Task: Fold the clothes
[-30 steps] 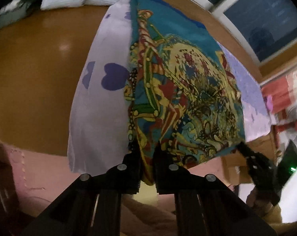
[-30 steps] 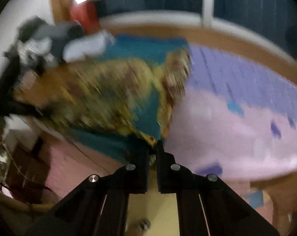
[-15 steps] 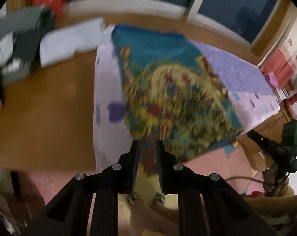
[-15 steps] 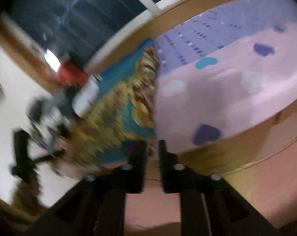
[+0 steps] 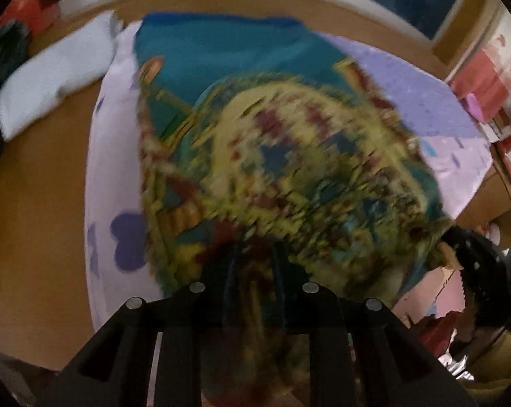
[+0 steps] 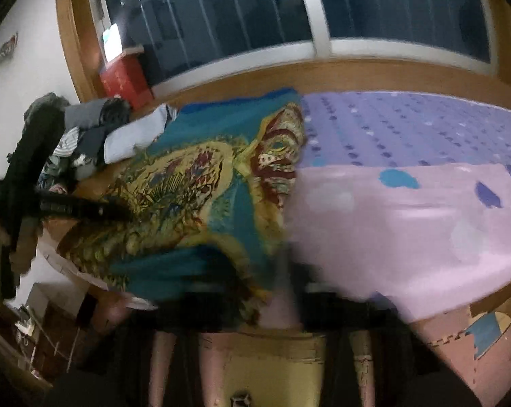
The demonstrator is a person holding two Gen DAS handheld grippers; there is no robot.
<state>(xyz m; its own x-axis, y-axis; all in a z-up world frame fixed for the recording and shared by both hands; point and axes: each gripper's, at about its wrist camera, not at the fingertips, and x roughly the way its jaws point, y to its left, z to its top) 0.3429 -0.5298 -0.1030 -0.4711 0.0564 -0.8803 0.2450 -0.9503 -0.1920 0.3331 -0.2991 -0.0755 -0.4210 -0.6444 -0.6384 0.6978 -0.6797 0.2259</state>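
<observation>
Left tongs (image 5: 252, 271) sit narrow with the near hem of the patterned cloth (image 5: 289, 156) between the fingers; fabric bunches over and between the tips, so they look clamped on it, though blur softens the contact. Right tongs (image 6: 286, 291) are smeared by motion at the cloth's near right corner; cannot tell whether they are closed or what they hold. The cloth lies spread over the pink-and-purple sheet (image 6: 408, 224), teal end toward the window (image 6: 289, 10), near hem raised off the sheet's front edge. Progress, as a judgement: cloth is still broad, no compact fold visible, so most folding remains; the lifted hem fits a fold being carried toward the window. White folded cloth (image 5: 55, 81) lies left of the sheet.
</observation>
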